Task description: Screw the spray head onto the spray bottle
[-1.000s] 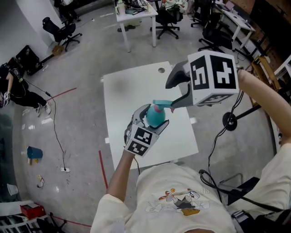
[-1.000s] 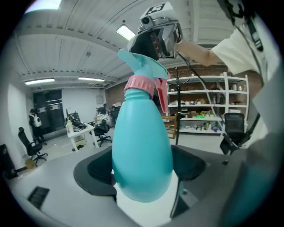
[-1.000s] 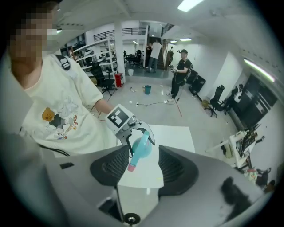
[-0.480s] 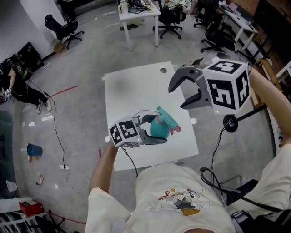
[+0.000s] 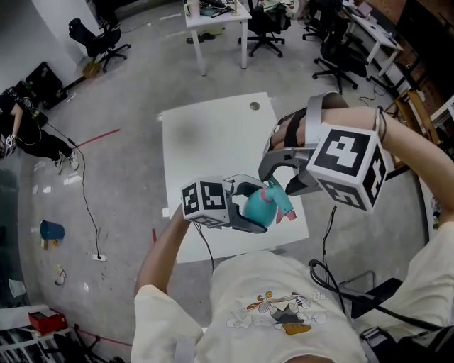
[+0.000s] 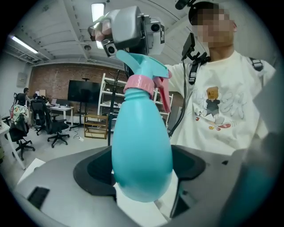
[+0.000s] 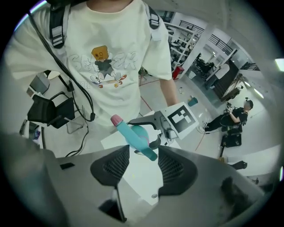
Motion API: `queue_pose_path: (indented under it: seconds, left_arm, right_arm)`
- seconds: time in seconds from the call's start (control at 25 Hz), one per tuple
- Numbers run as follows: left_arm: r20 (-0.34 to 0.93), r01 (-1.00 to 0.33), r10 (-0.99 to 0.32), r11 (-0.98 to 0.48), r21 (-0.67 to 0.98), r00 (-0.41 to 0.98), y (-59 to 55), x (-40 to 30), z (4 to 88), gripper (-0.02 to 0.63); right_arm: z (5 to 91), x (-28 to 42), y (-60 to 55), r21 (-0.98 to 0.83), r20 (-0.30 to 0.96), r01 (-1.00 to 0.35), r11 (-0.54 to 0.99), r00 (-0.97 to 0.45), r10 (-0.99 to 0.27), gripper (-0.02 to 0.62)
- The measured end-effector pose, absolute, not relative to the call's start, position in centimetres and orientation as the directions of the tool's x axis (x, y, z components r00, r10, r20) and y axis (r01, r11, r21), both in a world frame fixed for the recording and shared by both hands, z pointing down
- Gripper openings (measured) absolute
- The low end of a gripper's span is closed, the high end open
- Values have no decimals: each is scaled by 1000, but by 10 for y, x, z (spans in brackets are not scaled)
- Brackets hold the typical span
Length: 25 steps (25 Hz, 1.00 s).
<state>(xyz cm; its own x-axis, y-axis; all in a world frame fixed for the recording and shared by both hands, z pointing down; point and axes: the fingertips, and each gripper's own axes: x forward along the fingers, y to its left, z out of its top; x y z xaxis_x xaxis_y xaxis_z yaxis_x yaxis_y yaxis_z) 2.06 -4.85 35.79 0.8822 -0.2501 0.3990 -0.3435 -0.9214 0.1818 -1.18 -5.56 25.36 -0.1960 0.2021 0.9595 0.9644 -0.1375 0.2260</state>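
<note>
A teal spray bottle (image 5: 257,208) is held in the air above the white table (image 5: 206,135), with my left gripper (image 5: 250,208) shut on its round body. The spray head (image 5: 278,200), teal with a pink trigger, sits on the neck over a pink collar (image 6: 141,83). In the left gripper view the bottle (image 6: 142,150) fills the middle between the jaws of the left gripper (image 6: 142,175). My right gripper (image 5: 279,181) is open and straddles the spray head. In the right gripper view the head (image 7: 137,138) lies in the gap of the right gripper (image 7: 143,153), its pads apart from it.
The table has a small round hole (image 5: 255,106) near its far edge. Office chairs (image 5: 98,37) and a desk (image 5: 213,15) stand beyond it. A person (image 5: 25,135) crouches at the far left by a floor cable (image 5: 85,205). A blue object (image 5: 52,232) lies on the floor.
My right gripper has come down and left, from apart above the bottle to straddling the spray head. My left gripper has shifted slightly right with the bottle in it.
</note>
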Motion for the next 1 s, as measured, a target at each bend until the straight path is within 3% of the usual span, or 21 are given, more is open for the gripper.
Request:
queue_pose_path:
  seconds: [0.32, 0.48, 1.0]
  left_arm:
    - [390, -289, -189, -933, 215, 901, -43, 29, 350, 397]
    - [391, -276, -175, -936, 219, 903, -41, 36, 349, 397]
    - [501, -334, -236, -936, 115, 833, -45, 40, 361, 397]
  right_arm:
    - [266, -2, -42, 181, 975, 958, -223, -144, 172, 198]
    - [274, 6, -38, 155, 982, 956, -248, -121, 147, 150]
    - [289, 20, -39, 47, 989, 979, -199, -18, 146, 132]
